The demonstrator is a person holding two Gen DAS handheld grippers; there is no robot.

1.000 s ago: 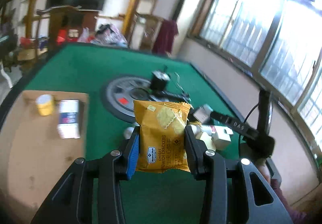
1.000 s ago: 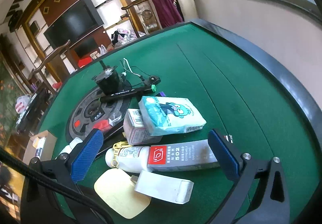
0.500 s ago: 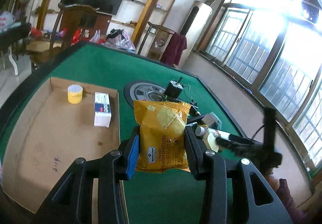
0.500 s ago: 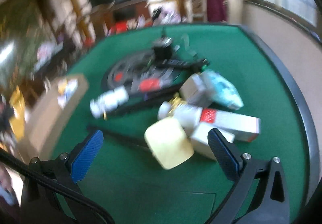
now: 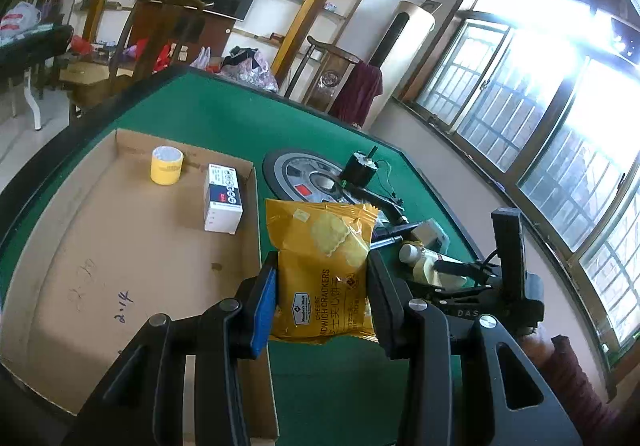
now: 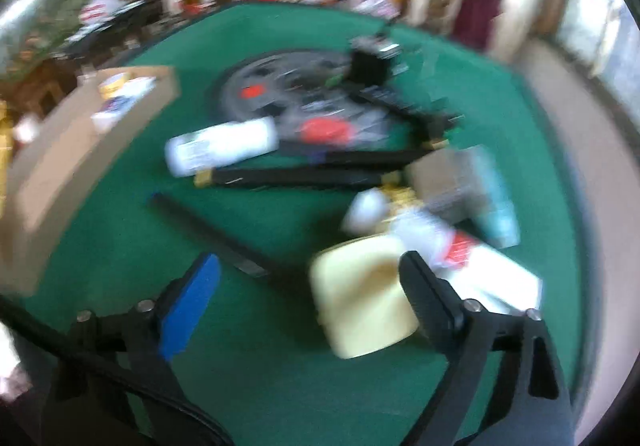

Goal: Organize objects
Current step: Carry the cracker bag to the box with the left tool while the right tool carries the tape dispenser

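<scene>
My left gripper [image 5: 322, 270] is shut on a yellow cheese cracker packet [image 5: 323, 266] and holds it above the right wall of a flat cardboard box [image 5: 120, 246]. A yellow tape roll [image 5: 167, 165] and a white carton [image 5: 222, 197] lie in the box. My right gripper [image 6: 308, 266] is open and empty, low over the green table, with a pale yellow pad [image 6: 360, 306] between its fingers. The right wrist view is blurred. Behind the pad lies a pile: a white bottle [image 6: 222, 145], a red and white tube box [image 6: 480, 266], a teal tissue pack [image 6: 496, 197].
A dark round wheel disc [image 5: 308, 181] with a black motor [image 5: 360, 169] sits mid-table. Black rods [image 6: 320, 173] lie across the felt. The right gripper shows in the left wrist view [image 5: 508, 278]. Chairs and shelves stand beyond the table edge.
My left gripper carried the cracker packet left and back, so the cardboard box now fills the left of its view. My right gripper swung left over the pile and its jaws narrowed.
</scene>
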